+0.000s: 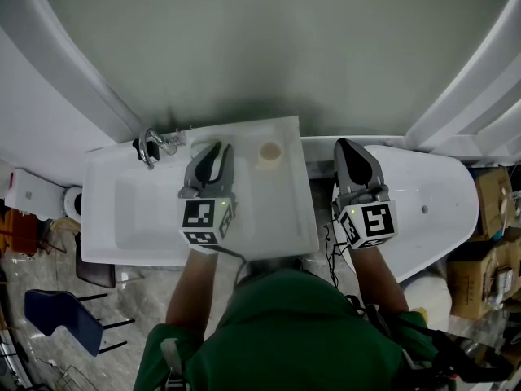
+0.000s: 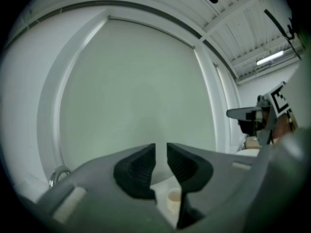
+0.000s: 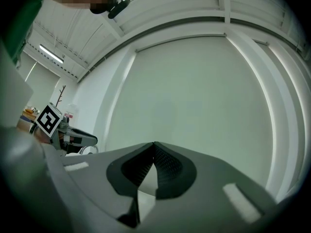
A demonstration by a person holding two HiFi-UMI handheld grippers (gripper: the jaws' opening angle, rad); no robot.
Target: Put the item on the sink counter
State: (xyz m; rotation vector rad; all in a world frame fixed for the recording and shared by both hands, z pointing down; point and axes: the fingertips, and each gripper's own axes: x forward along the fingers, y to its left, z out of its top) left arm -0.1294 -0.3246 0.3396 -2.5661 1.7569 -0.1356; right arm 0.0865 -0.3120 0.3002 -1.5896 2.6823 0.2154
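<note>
The white rectangular ceramic sink has a small round beige cup-like item and a curved faucet of shiny silver chrome. The left gripper and the right gripper are mid-grey with black ribbed pads. Each carries a cube patterned in bold black-and-white squares, with a tiny green light. The oval glossy bathtub is white. The flat wall panel is pale grey-green, and its frame mouldings are white. The person's shirt is dark green. The plastic chair is deep blue on thin black legs. The cardboard boxes are brown, and the stone floor is mottled grey and tan.
</note>
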